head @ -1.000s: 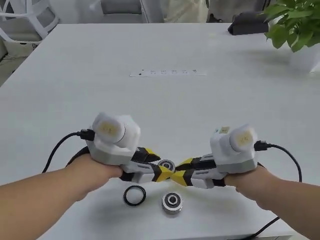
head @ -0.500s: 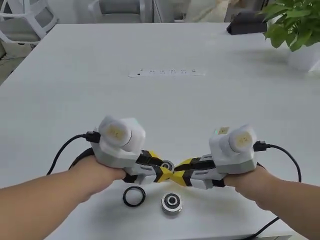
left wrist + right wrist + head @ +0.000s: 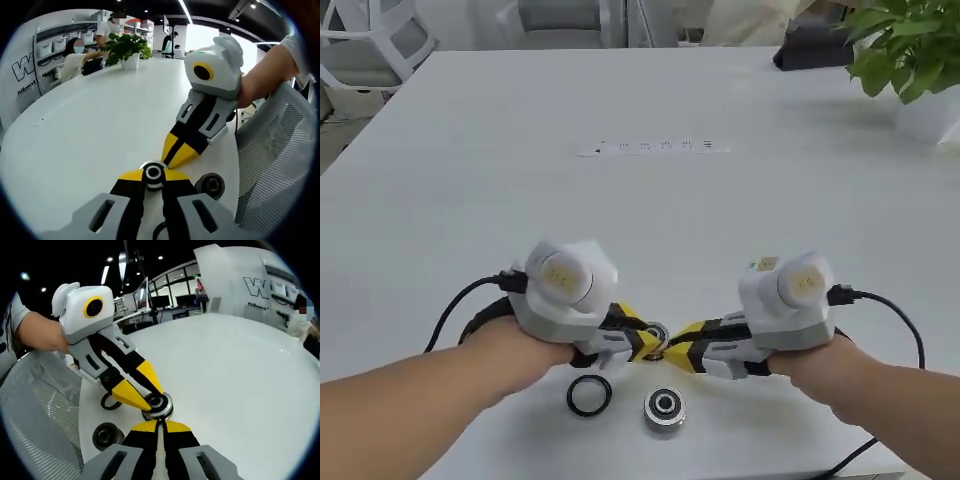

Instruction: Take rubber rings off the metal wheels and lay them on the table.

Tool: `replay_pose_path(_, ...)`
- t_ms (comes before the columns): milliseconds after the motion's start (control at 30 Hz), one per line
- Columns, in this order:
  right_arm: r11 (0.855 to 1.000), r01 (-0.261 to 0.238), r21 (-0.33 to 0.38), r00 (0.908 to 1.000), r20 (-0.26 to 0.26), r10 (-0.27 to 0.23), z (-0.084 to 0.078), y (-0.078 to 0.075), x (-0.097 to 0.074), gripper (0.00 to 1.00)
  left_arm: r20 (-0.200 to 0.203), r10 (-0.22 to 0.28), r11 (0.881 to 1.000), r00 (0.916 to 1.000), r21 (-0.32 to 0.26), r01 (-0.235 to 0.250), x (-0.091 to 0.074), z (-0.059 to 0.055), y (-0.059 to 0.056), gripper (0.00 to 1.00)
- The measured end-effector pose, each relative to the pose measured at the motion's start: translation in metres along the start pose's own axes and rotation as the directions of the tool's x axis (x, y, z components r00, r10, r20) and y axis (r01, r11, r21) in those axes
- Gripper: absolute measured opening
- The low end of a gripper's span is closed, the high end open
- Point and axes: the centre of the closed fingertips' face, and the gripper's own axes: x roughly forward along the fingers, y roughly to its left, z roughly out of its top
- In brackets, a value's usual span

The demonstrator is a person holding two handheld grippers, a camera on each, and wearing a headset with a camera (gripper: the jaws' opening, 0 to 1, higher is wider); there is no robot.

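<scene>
Head view shows both grippers meeting tip to tip near the front edge of the white table (image 3: 470, 170). The left gripper (image 3: 645, 340) comes in from the left and the right gripper (image 3: 673, 346) from the right, with a metal wheel (image 3: 655, 332) between them.

In the left gripper view, that gripper's yellow jaws are clamped on either side of the wheel. In the right gripper view, its own jaws are pressed together, their tips against the wheel's near rim. It is not clear whether they pinch any rubber.

A loose black rubber ring (image 3: 589, 394) lies flat on the table just near of the left gripper. A second wheel (image 3: 664, 407) sits just right of the ring. A potted plant (image 3: 905, 45) stands at the far right.
</scene>
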Motion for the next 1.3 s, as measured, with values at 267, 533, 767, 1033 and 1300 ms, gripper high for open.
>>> replay_pose_path(267, 0.999, 0.01, 0.039, 0.9999, 0.002, -0.011, 0.0, -0.002, 0.0, 0.0, -0.004, 0.017, 1.0, 0.9999, -0.012, -0.017, 0.0, 0.0, 0.001, 0.07)
replay_pose_path(533, 0.993, 0.014, 0.12, 0.9998, 0.014, -0.016, 0.0, -0.004, 0.0, 0.0, -0.006, 0.025, 1.0, 0.9997, -0.006, -0.026, 0.0, 0.0, 0.001, 0.07)
replay_pose_path(767, 0.972, 0.023, 0.236, 0.9979, 0.054, -0.036, 0.002, -0.012, -0.005, 0.0, -0.013, 0.031, 0.999, 0.9995, -0.011, -0.031, 0.0, 0.0, 0.0, 0.07)
replay_pose_path(1033, 0.956, 0.023, 0.294, 0.9946, 0.09, -0.052, 0.009, -0.015, -0.009, 0.0, -0.021, 0.033, 0.999, 0.9992, -0.006, -0.033, 0.002, 0.0, -0.002, 0.07)
replay_pose_path(1300, 0.951, 0.006, 0.31, 0.9923, 0.116, -0.044, 0.015, -0.011, -0.011, 0.0, -0.035, 0.041, 0.999, 0.9985, -0.014, -0.041, 0.003, 0.001, -0.002, 0.07)
